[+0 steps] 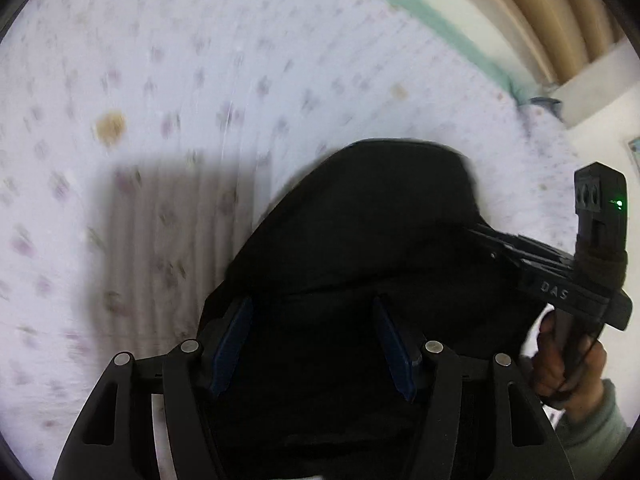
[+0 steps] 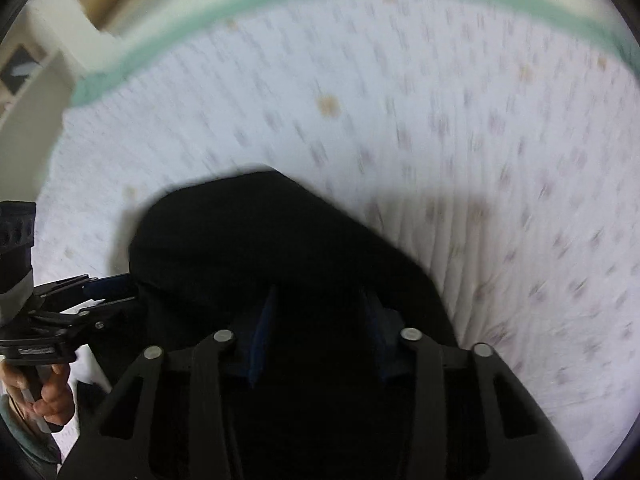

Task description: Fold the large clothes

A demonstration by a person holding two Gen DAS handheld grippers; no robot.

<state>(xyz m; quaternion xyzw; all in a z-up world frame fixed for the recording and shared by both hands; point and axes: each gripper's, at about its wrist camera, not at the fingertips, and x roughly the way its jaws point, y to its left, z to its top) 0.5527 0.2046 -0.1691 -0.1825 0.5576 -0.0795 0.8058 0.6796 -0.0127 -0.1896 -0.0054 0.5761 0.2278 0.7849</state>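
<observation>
Black garment, soft, humped; floral sheet

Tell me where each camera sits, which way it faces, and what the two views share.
Left wrist: on the left tongs, facing forward over the black fabric garment toward the white flower-printed bedsheet; the right tongs and right hand show.
Right wrist: on the right tongs, facing the same garment and sheet; the left tongs and left hand show.
Shared: garment, sheet, green sheet border.
</observation>
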